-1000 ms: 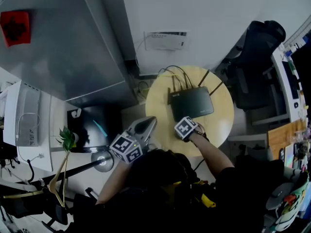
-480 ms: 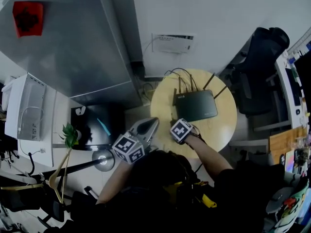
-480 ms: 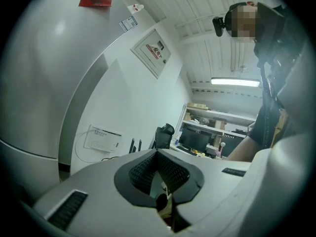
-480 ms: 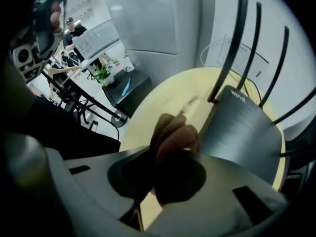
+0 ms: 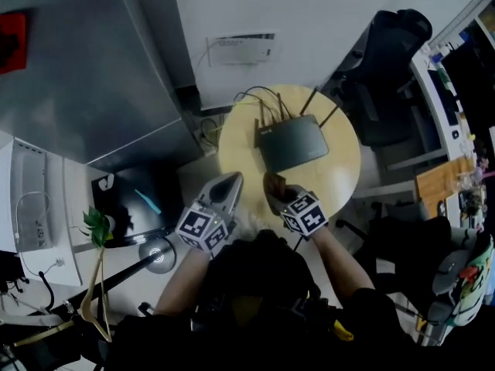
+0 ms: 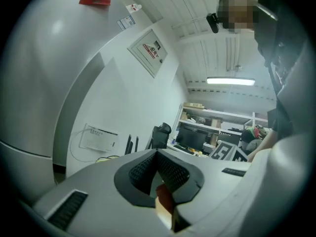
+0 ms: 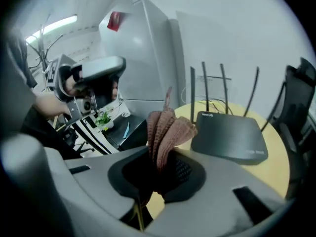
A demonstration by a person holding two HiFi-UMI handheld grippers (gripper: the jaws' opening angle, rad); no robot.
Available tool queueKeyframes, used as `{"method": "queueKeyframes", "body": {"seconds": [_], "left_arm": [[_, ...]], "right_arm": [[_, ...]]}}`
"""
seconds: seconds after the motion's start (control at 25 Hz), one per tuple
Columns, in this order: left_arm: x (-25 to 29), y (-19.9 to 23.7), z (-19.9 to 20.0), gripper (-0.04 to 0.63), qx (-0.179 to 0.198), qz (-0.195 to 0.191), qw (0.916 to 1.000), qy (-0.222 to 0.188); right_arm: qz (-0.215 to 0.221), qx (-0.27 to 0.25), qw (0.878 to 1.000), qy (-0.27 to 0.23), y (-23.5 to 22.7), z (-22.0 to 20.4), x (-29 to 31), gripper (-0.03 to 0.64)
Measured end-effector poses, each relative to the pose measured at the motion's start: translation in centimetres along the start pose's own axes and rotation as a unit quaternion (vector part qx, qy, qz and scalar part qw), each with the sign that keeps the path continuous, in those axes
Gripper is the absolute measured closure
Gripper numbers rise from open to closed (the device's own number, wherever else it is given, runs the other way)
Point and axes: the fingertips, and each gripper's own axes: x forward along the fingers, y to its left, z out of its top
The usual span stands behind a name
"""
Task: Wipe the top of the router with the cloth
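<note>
Round table [image 5: 341, 178] holds router [image 5: 292, 144]; right gripper [image 5: 273, 187] has withdrawn, clutching cloth [image 7: 166, 130].

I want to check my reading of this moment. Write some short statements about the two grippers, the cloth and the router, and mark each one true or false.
1. The right gripper is shut on the cloth. True.
2. The cloth lies spread on top of the router. False: it is bunched in the right gripper's jaws, short of the router and not touching it.
3. The left gripper holds a second cloth. False: its jaws are together with nothing between them.
4. The router sits on a round table. True.
5. The router's antennas are folded flat. False: they stand upright.
</note>
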Motion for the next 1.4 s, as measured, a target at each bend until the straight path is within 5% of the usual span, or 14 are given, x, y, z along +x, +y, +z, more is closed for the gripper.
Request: {"method": "queueKeyframes", "body": {"seconds": [0.2, 0.36, 0.6, 0.96, 1.16, 1.4], "left_arm": [[1.4, -2.9, -1.2, 0.598, -0.003, -0.049, 0.9986, 0.02], [1.1, -5.6, -1.8, 0.598, 0.008, -0.077, 0.9964, 0.033], [-0.4, -8.3, -4.3, 0.598, -0.009, -0.054, 0.998, 0.032], [-4.3, -21.3, -9.0, 0.598, 0.031, -0.042, 0.9983, 0.026], [-7.5, -26.6, -8.6, 0.598, 0.064, -0.019, 0.9977, 0.012], [-12.3, -28.5, -5.6, 0.598, 0.079, 0.009, 0.9966, -0.019]], "right_arm": [[-0.059, 0.033, 0.997, -0.03, -0.9, -2.8, -4.7, 0.551], [-0.04, 0.054, 0.993, -0.094, 0.1, -3.5, -8.1, 0.551], [-0.07, 0.044, 0.991, -0.102, 1.4, -8.5, -13.7, 0.551], [-0.112, 0.015, 0.984, -0.135, 5.0, -19.7, -24.2, 0.551], [-0.098, 0.002, 0.976, -0.196, 6.7, -20.7, -27.1, 0.551], [-0.088, -0.018, 0.956, -0.28, 8.5, -17.4, -31.5, 0.551]]}}
